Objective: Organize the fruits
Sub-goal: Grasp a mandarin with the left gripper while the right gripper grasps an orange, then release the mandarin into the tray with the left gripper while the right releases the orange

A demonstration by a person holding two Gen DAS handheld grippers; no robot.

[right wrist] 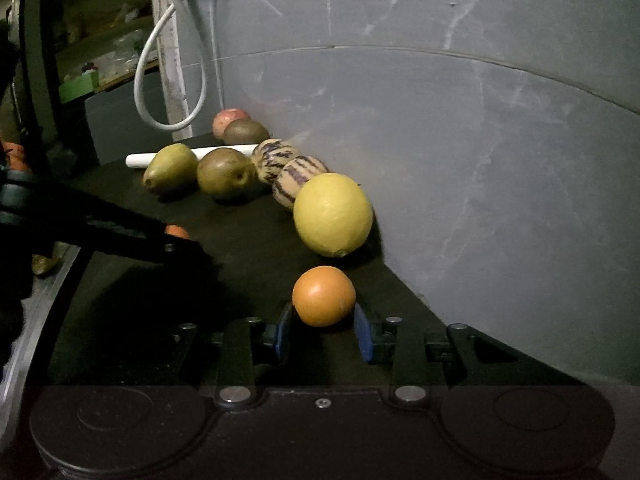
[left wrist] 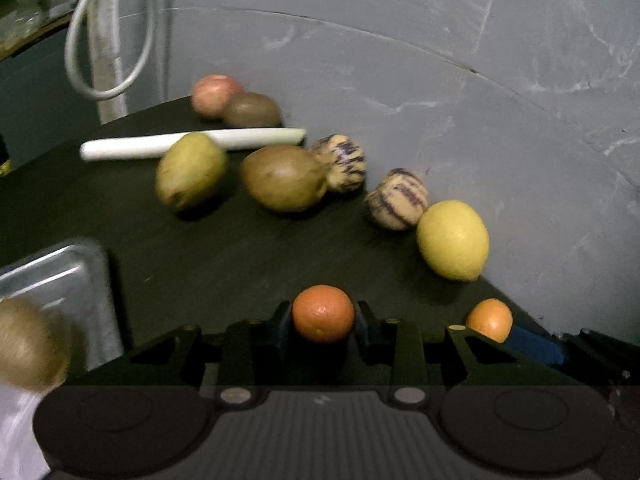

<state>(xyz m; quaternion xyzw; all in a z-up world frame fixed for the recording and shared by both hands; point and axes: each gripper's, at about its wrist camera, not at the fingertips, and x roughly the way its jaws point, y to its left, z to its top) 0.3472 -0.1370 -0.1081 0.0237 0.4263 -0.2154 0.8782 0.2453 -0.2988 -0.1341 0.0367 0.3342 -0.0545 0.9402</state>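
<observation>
Left orange point(left wrist: 323, 319) — half-hidden between dark fingertips point(left wrist: 285, 316)

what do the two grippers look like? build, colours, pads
Both match: the left gripper and right gripper are black, with angular cut-out linkages, silver screws, a ribbed dark body between two round discs, and blue pads on the fingers. No cables, markings or sleeves are visible.

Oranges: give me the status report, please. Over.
Left gripper shut on first orange. Right gripper around second orange, grip unclear. Lemon close ahead.
</observation>
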